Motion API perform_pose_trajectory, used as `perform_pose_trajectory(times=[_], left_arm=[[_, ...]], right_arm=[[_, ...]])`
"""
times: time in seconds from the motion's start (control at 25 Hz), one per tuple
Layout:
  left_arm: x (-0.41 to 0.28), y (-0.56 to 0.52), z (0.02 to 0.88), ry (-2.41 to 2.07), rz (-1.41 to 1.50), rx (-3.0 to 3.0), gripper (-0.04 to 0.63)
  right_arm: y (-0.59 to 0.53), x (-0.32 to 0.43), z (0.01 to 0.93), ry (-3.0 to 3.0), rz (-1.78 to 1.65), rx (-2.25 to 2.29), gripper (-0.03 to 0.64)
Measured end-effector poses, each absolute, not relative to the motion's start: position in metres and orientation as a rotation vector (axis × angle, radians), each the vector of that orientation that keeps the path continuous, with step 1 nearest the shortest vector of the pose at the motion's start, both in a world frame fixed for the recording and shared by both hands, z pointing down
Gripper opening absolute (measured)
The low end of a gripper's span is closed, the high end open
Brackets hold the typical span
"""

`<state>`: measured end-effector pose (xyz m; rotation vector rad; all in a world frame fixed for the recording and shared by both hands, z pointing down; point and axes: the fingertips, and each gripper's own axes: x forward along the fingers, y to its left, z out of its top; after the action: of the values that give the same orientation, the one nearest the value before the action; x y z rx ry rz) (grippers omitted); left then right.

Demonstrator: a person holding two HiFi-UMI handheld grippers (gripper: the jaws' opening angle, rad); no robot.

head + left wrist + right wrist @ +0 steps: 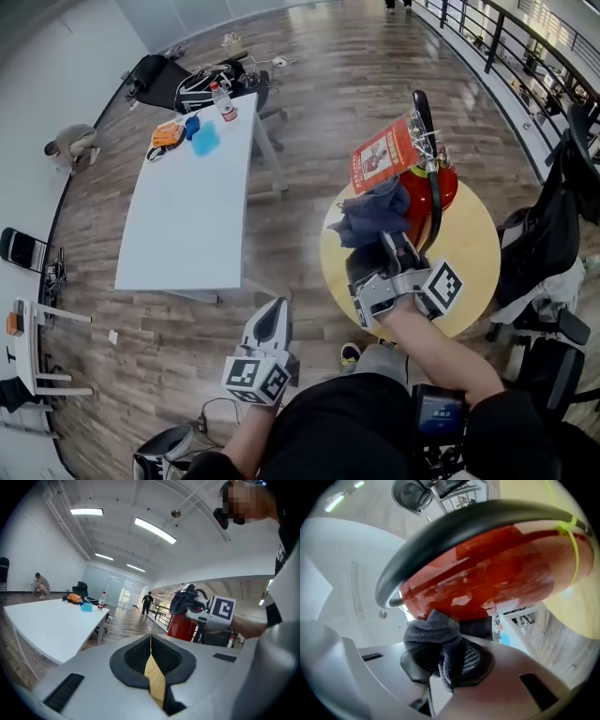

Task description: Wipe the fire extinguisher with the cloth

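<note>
A red fire extinguisher (pixel 433 185) with a black hose (pixel 434 187) and a red tag (pixel 384 155) stands on the round yellow table (pixel 478 253). My right gripper (pixel 386 246) is shut on a dark grey cloth (pixel 375 214) and presses it against the extinguisher's left side. In the right gripper view the cloth (pixel 437 641) bunches between the jaws, touching the red cylinder (pixel 487 581) under the hose (pixel 454 531). My left gripper (pixel 269 328) hangs low over the floor, shut and empty; its jaws (pixel 151 665) meet in the left gripper view, which also shows the extinguisher (pixel 182 623).
A long white table (pixel 192 202) at the left carries a bottle (pixel 224 101), an orange item (pixel 168 134) and a blue item (pixel 204 139). Black chairs (pixel 539 253) stand at the right beside a railing (pixel 506 47). A person (pixel 73 145) crouches by the far-left wall.
</note>
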<state>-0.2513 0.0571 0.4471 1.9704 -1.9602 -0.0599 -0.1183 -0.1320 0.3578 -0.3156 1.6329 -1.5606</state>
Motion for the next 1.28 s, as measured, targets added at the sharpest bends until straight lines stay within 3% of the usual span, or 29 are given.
perform_pose_trajectory(times=[0.52, 0.92, 1.28], left_arm=[[-0.26, 0.066, 0.461, -1.966, 0.008, 1.918, 0.023], [-0.254, 0.053, 0.471, -1.93, -0.016, 1.94, 0.023], [-0.233, 0.03, 0.462, -1.894, -0.054, 1.994, 0.023]], right_arm=[[-0.126, -0.108, 0.667, 1.921, -1.914, -1.047, 0.064], [-0.127, -0.008, 0.689, 2.311, -1.836, -1.257, 0.064], [-0.159, 0.013, 0.678, 3.308, -1.209, -1.329, 0.064]])
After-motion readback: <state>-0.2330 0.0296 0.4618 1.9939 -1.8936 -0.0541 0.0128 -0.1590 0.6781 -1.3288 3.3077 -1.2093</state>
